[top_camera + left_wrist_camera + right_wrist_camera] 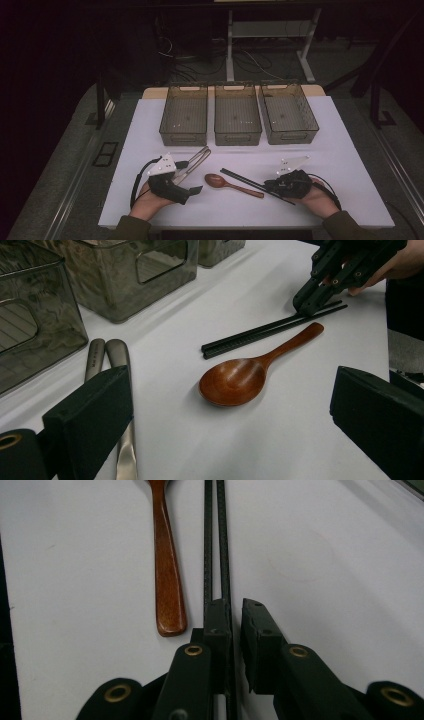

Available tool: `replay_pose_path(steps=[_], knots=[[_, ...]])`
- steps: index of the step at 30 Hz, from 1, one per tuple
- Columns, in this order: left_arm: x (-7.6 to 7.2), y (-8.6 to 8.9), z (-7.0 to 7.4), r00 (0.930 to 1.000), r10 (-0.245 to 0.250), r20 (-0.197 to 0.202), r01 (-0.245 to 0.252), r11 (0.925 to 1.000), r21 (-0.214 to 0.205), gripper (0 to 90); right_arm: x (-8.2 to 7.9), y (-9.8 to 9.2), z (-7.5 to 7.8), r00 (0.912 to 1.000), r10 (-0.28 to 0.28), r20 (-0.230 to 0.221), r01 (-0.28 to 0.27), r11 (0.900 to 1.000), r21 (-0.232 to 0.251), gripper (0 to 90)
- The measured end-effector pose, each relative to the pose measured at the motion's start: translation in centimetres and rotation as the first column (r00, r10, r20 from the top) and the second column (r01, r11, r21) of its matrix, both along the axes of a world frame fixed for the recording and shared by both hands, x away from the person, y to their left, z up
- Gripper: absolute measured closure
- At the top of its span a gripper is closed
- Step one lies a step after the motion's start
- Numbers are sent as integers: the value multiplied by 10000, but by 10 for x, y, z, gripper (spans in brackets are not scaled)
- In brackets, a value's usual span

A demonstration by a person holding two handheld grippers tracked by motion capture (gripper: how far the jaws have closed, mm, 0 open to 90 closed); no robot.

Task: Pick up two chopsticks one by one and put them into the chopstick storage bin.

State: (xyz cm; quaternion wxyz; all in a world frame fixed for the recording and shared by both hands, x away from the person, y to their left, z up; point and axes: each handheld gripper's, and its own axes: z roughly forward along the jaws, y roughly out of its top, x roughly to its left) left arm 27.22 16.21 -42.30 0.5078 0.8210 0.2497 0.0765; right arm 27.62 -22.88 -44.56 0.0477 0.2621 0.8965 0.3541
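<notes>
My right gripper (234, 625) is clamped on the black chopsticks (248, 181) at lower centre of the desk (345, 165), so I want both sticks pinched squarely before lifting, left gripper (230, 435) waiting open near the wooden spoon (250, 374).

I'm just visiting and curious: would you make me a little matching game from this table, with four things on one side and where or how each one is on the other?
Things:
1. wooden spoon
2. black chopsticks
3. metal food tongs
4. three clear bins

Places or states:
A. in a row at the far side of the table
B. lying between the metal food tongs and the black chopsticks
C. pinched between the right tongs
D. lying beside the left tongs, which stand open

Pairs: 1-B, 2-C, 3-D, 4-A
</notes>
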Motion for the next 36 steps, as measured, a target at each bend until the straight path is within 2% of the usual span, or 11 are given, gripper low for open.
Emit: replay_pose_path(steps=[17, 29, 33, 36], knots=[[0, 0, 0, 10000, -44, 3, 44, 10000, 78, 27, -1, 3, -2, 9994, -31, 339, 32, 10000, -45, 797], [1, -1, -1, 10000, -75, 19, 75, 10000, 56, 34, -2, 3, -4, 9986, -80, 518, 84, 9999, -62, 851], [1, 0, -1, 9999, -117, -4, 117, 9999, 91, 35, -1, 1, -4, 9993, -146, 358, 142, 9998, 114, 853], [1, 0, -1, 9999, -118, -8, 118, 9999, 65, 35, -1, -1, 0, 9995, -246, 216, 233, 9982, 561, 853]])
